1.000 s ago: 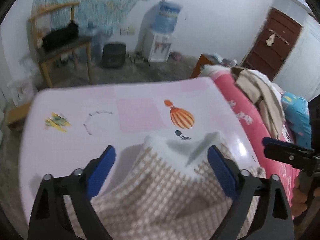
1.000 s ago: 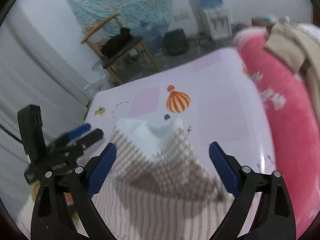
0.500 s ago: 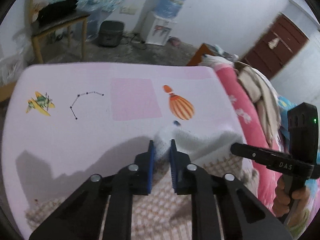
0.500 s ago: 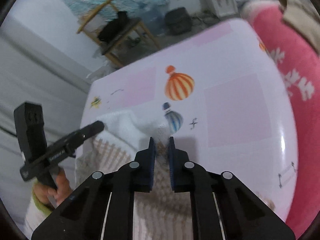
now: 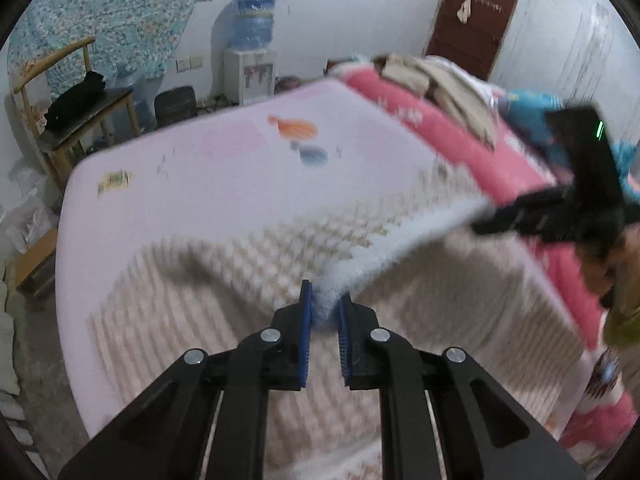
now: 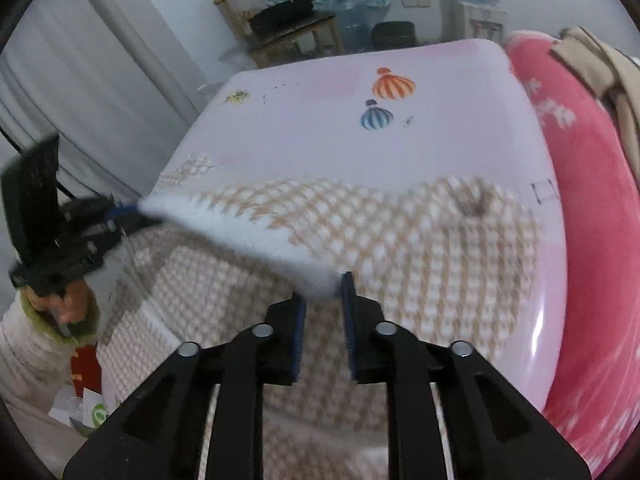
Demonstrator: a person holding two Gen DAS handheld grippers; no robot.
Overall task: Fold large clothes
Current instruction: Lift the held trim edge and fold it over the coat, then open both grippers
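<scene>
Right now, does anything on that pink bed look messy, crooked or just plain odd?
Nothing looks damaged or spilled. The beige-and-white checked fleece garment is lifted off the pale pink balloon-print sheet by its fluffy white edge, stretched between the left gripper and right gripper, so it hangs unevenly. A heap of beige clothes sits on the red blanket.

White walls, a brown door (image 5: 476,12), a wooden chair (image 5: 60,92), grey curtains (image 6: 100,80).

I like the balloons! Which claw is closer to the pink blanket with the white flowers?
Right. The right claw holds the checked garment beside the pink blanket; the left claw holds its far end.
</scene>
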